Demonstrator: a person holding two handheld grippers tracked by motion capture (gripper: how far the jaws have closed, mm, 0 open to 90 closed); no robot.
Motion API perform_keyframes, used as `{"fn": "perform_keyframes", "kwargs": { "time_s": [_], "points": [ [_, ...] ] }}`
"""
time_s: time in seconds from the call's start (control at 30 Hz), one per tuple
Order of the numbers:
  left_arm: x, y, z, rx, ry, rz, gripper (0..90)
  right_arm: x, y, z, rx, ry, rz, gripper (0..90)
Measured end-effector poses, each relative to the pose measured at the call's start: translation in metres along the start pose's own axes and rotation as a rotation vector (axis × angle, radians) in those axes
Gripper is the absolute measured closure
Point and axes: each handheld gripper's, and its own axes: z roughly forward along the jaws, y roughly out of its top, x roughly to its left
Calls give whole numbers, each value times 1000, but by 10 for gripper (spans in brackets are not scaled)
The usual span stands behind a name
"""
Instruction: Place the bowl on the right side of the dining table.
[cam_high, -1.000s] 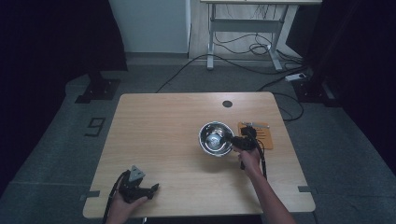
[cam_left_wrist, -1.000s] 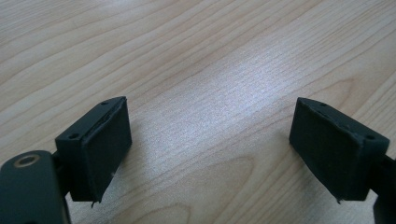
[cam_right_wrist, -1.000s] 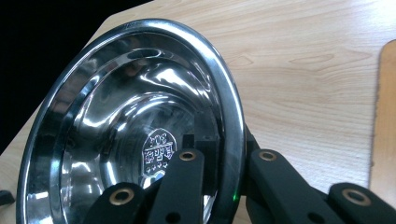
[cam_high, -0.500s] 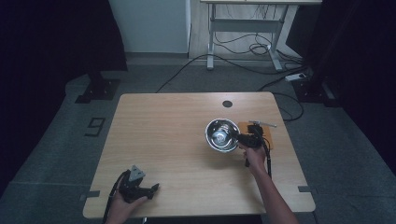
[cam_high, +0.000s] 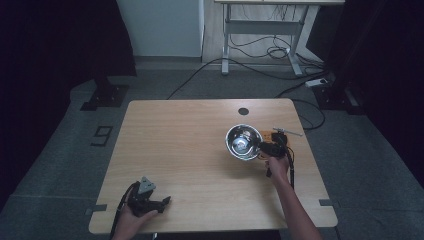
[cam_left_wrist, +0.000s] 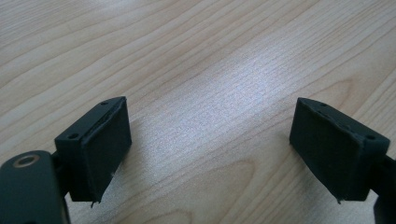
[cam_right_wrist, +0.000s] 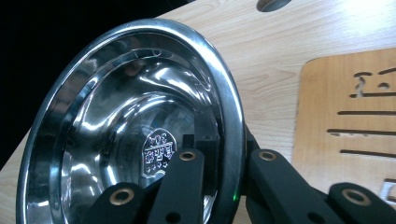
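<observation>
Right gripper (cam_right_wrist: 219, 186): closed on the rim of one stainless steel bowl (cam_right_wrist: 130, 135), one jaw inside the wall and one outside, as the right gripper view shows. The bowl lies directly ahead of this gripper, on its far-left side in the high view (cam_high: 244, 141), at the right half of the wooden surface (cam_high: 190, 150); whether its base rests on the wood or is raised cannot be told. Being round, the bowl has no long axis; what matters for the coming move is probably that the grip sits on the rim nearest the right hand (cam_high: 278, 167), so the bowl hangs outward from the jaws toward the middle of the surface.

Just right of the bowl lies one orange slotted wooden board (cam_right_wrist: 348, 107), flat on the surface, close beside the gripper.

Left gripper (cam_left_wrist: 210, 154): jaws wide apart with nothing between them, bare wood beneath; in the high view it rests at the near left corner (cam_high: 147, 200), well apart from the bowl. The right hand is much the nearer.

Count: one bowl, one board, two grippers.
</observation>
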Motion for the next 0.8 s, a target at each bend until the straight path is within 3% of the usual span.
{"fn": "perform_keyframes", "kwargs": {
  "time_s": [0.8],
  "points": [
    [0, 0, 0, 0, -1, 1, 123, -30, 7, -10, -43, -61, 67, 868]
  ]
}}
